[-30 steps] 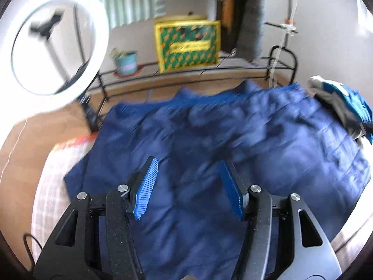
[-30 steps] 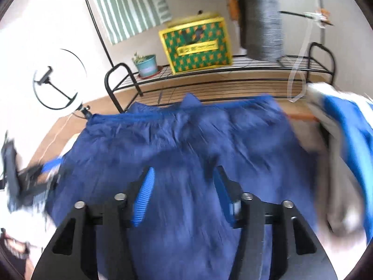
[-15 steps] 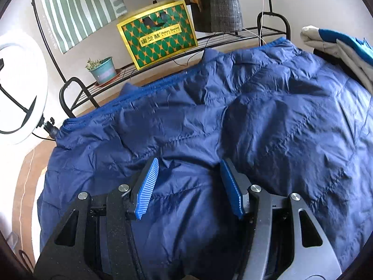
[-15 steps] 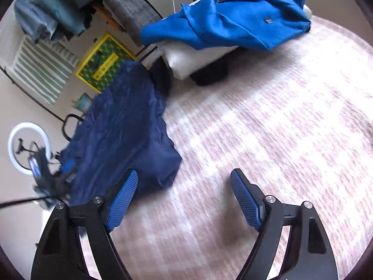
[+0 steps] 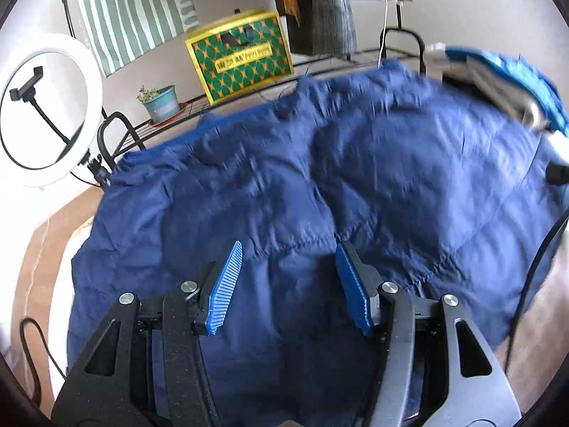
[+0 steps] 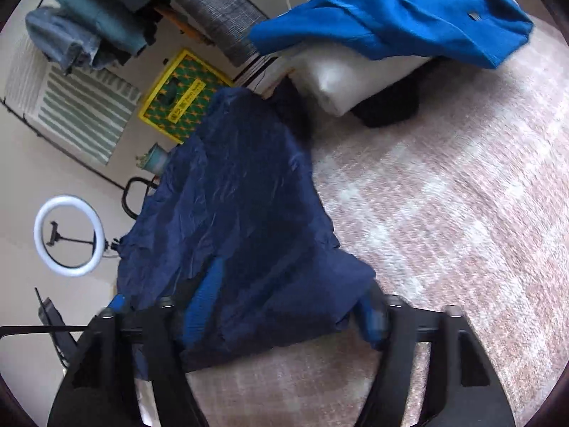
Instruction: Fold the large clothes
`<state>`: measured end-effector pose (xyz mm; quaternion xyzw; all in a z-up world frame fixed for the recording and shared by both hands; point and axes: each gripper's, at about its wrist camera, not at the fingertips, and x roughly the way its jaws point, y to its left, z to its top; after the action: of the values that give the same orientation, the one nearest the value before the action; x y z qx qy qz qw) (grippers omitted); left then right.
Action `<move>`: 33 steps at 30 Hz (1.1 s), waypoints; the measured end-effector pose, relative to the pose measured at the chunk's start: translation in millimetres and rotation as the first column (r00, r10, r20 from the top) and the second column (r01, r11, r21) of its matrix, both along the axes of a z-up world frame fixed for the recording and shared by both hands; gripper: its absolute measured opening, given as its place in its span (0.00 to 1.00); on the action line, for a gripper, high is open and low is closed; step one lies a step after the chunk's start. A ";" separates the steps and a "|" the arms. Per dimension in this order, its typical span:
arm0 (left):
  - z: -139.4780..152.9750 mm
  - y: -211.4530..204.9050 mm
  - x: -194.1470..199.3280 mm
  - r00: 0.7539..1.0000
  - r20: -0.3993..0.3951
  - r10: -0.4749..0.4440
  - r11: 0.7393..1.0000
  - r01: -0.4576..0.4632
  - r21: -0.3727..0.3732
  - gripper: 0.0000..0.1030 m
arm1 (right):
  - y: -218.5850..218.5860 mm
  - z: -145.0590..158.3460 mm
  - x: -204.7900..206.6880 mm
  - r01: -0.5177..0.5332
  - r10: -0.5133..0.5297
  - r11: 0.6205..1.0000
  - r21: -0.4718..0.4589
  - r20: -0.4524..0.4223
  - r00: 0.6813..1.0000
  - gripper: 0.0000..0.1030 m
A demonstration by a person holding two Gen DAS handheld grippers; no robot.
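Right hand-held gripper [image 6: 284, 306]: jaws have just been closing, with the corner of the navy quilted jacket [image 6: 234, 220] between the blue pads; pad contact is blurred, so I cannot tell whether the grip is made. Left hand-held gripper [image 5: 290, 284]: jaws apart above the jacket's quilted surface, holding nothing. Jacket lies spread on the pink checked bed cover [image 6: 444, 213], near the bright blue garment [image 6: 409, 10] heaped on a white cushion [image 6: 355, 78].
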<state>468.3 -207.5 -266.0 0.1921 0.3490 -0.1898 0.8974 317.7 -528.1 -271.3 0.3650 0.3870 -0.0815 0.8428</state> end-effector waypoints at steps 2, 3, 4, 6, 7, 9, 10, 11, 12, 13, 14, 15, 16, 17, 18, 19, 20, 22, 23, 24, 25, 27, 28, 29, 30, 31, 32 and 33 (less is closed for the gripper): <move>-12.6 -2.6 3.5 1.000 -0.019 0.012 1.000 -0.012 0.001 0.57 | 0.5 11.8 -2.9 -0.015 0.015 1.000 -0.021 0.022 1.000 0.15; -9.5 -2.5 3.5 1.000 -0.016 0.015 1.000 -0.015 -0.011 0.57 | 2.0 20.6 -2.2 -0.021 0.022 0.999 -0.028 0.036 0.999 0.11; -8.9 -2.3 4.5 0.999 -0.027 0.021 1.000 -0.021 -0.017 0.57 | 3.6 27.3 -1.6 -0.025 0.027 0.999 -0.047 0.042 0.999 0.10; -4.1 3.0 5.1 0.998 -0.056 0.030 0.999 -0.032 -0.039 0.57 | 12.6 47.9 1.6 -0.037 0.043 0.992 -0.121 0.052 0.998 0.09; 2.1 10.9 3.7 0.996 -0.085 0.040 0.996 -0.047 -0.082 0.56 | 17.5 55.5 3.1 -0.046 0.055 0.986 -0.159 0.053 0.997 0.08; 18.5 32.0 -5.0 0.993 -0.105 0.049 0.984 -0.066 -0.165 0.56 | 33.4 76.2 7.5 -0.081 0.098 0.963 -0.257 0.052 0.994 0.08; 25.9 41.4 -10.3 0.994 -0.094 0.057 0.981 -0.073 -0.182 0.56 | 38.8 83.5 9.2 -0.099 0.119 0.951 -0.292 0.049 0.992 0.08; 35.0 54.4 -17.2 0.994 -0.080 0.068 0.977 -0.083 -0.197 0.56 | 47.1 93.0 11.8 -0.120 0.144 0.936 -0.331 0.047 0.989 0.08; 41.5 64.2 -21.1 0.994 -0.073 0.076 0.974 -0.089 -0.210 0.56 | 55.8 102.3 14.3 -0.140 0.169 0.919 -0.368 0.048 0.985 0.08; 49.2 79.2 -27.2 0.994 -0.066 0.089 0.968 -0.102 -0.230 0.56 | 61.8 108.0 15.0 -0.153 0.186 0.907 -0.392 0.049 0.981 0.07; 57.0 96.8 -33.0 0.992 -0.059 0.108 0.961 -0.119 -0.248 0.56 | 68.2 114.1 17.2 -0.164 0.202 0.896 -0.412 0.050 0.978 0.07; 64.1 114.6 -36.4 0.990 -0.055 0.128 0.956 -0.138 -0.260 0.56 | 77.4 122.2 20.6 -0.177 0.222 0.881 -0.439 0.053 0.974 0.07; 68.8 129.3 -41.4 0.988 -0.051 0.146 0.951 -0.154 -0.269 0.56 | 84.6 127.6 23.3 -0.185 0.235 0.868 -0.462 0.054 0.970 0.07; 73.3 144.4 -44.8 0.985 -0.048 0.164 0.945 -0.171 -0.279 0.56 | 94.3 133.6 26.7 -0.192 0.251 0.848 -0.494 0.055 0.966 0.07; 77.8 160.9 -49.0 0.982 -0.046 0.184 0.938 -0.189 -0.290 0.56 | 105.7 139.0 31.5 -0.203 0.272 0.825 -0.527 0.055 0.961 0.07; 82.2 179.1 -54.1 0.977 -0.040 0.208 0.932 -0.210 -0.295 0.56 | 115.8 143.2 37.5 -0.214 0.290 0.808 -0.549 0.054 0.956 0.07; 85.7 196.2 -58.4 0.972 -0.032 0.232 0.927 -0.230 -0.295 0.56 | 127.7 147.3 40.8 -0.226 0.310 0.789 -0.571 0.052 0.949 0.07; 92.2 229.4 -65.8 0.960 -0.021 0.281 0.914 -0.274 -0.301 0.56 | 152.0 153.5 47.4 -0.246 0.348 0.755 -0.607 0.053 0.936 0.07; 94.4 246.9 -68.4 0.951 -0.022 0.307 0.904 -0.299 -0.307 0.56 | 164.1 156.7 50.3 -0.258 0.368 0.741 -0.620 0.053 0.928 0.07; 95.8 263.1 -71.8 0.943 -0.024 0.332 0.893 -0.323 -0.313 0.56 | 177.4 160.0 51.3 -0.270 0.390 0.724 -0.635 0.054 0.919 0.07; 96.4 282.6 -74.7 0.931 -0.026 0.363 0.880 -0.352 -0.320 0.56 | 193.8 163.6 52.5 -0.285 0.418 0.702 -0.653 0.053 0.907 0.07; 95.9 309.0 -79.6 0.911 -0.028 0.411 0.858 -0.397 -0.326 0.56 | 225.8 167.8 53.5 -0.316 0.474 0.659 -0.683 0.050 0.879 0.07; 94.7 325.6 -81.7 0.898 -0.038 0.438 0.841 -0.425 -0.336 0.55 | 238.2 167.6 53.7 -0.328 0.496 0.645 -0.690 0.052 0.867 0.07; 93.6 336.9 -83.5 0.888 -0.048 0.457 0.828 -0.444 -0.344 0.55 | 251.2 167.3 55.5 -0.341 0.516 0.635 -0.694 0.052 0.855 0.07; 92.1 347.8 -84.9 0.878 -0.056 0.476 0.814 -0.463 -0.351 0.55 | 268.1 166.1 57.8 -0.359 0.541 0.623 -0.694 0.051 0.840 0.07; 90.2 358.8 -86.7 0.866 -0.063 0.495 0.799 -0.483 -0.357 0.55 | 280.8 164.0 59.0 -0.371 0.556 0.614 -0.697 0.049 0.830 0.07; 87.7 367.1 -88.9 0.858 -0.069 0.509 0.789 -0.497 -0.360 0.54 | 297.6 161.0 61.3 -0.384 0.578 0.597 -0.704 0.044 0.815 0.07; 85.8 374.8 -91.2 0.851 -0.074 0.520 0.781 -0.508 -0.362 0.54 | 308.2 158.9 62.7 -0.393 0.591 0.584 -0.710 0.040 0.806 0.07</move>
<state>377.1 167.3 -180.3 -0.0795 0.3325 0.0026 0.9397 380.4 -219.9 -112.4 -0.0795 0.2971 0.0750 0.9486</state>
